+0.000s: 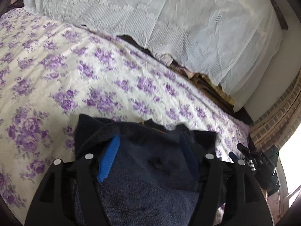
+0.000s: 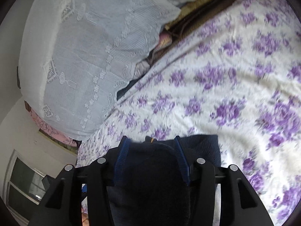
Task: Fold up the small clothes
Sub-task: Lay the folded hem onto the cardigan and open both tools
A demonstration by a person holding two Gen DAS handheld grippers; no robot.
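Left wrist view shows my left claw [image 1: 148,154] and right claw [image 2: 152,158] parted around the navy garment [image 1: 146,179] on the bed [image 1: 94,75], gripping nothing, so its fold may spring open.

No legible text, label, brand or number anywhere.

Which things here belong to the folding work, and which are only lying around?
For the job: dark blue garment, left tongs, right tongs.

Just lying about: floral bedsheet, white lace cover, clothes pile under that cover.
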